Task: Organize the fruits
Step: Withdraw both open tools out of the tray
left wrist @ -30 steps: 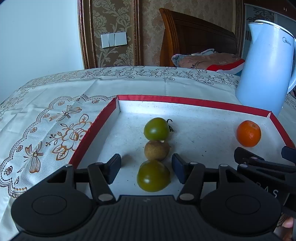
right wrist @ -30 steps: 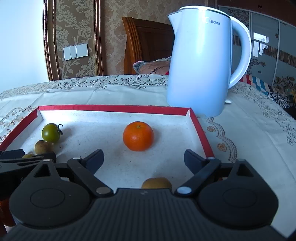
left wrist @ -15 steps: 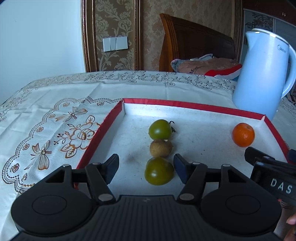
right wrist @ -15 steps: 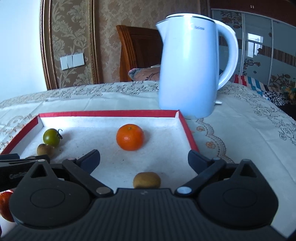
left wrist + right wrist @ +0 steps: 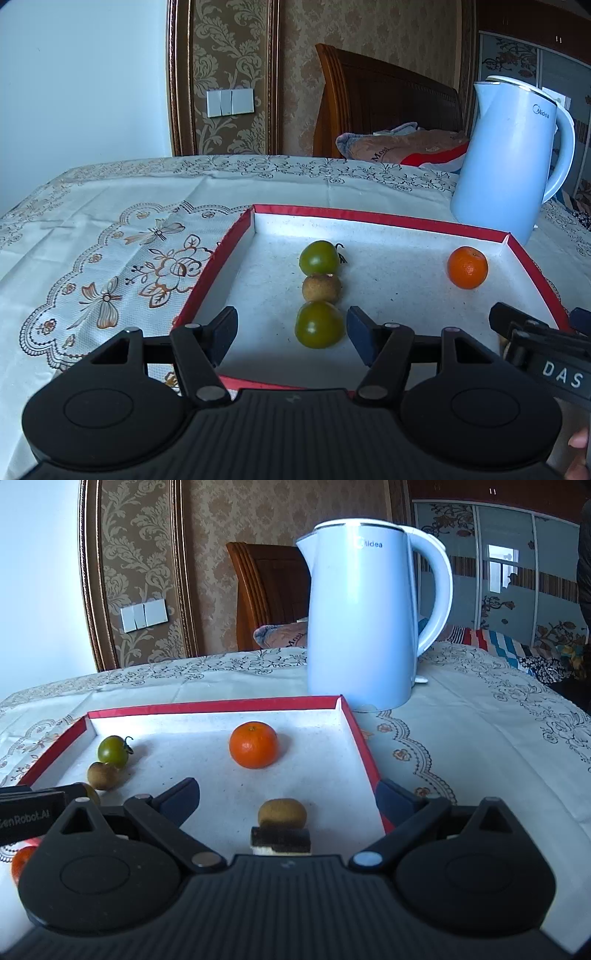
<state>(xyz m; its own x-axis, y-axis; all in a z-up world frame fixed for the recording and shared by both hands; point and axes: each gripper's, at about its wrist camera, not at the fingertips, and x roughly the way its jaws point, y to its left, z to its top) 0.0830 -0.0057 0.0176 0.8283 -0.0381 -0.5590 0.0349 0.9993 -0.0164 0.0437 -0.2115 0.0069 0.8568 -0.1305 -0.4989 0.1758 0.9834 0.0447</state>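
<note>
Two green tomatoes [image 5: 319, 257] [image 5: 318, 324], two brown kiwis [image 5: 321, 288] [image 5: 282, 812], one orange [image 5: 253, 744], one red-rimmed tray [image 5: 384, 218], one pale blue kettle [image 5: 364, 614] and two grippers [image 5: 291, 330] [image 5: 288, 799] are counted.

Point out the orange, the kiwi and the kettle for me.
orange [image 5: 253, 744]: right wrist view, middle of its front face.
kiwi [image 5: 282, 812]: right wrist view, centre of its fuzzy brown skin.
kettle [image 5: 360, 627]: right wrist view, middle of its pale blue body.
</note>
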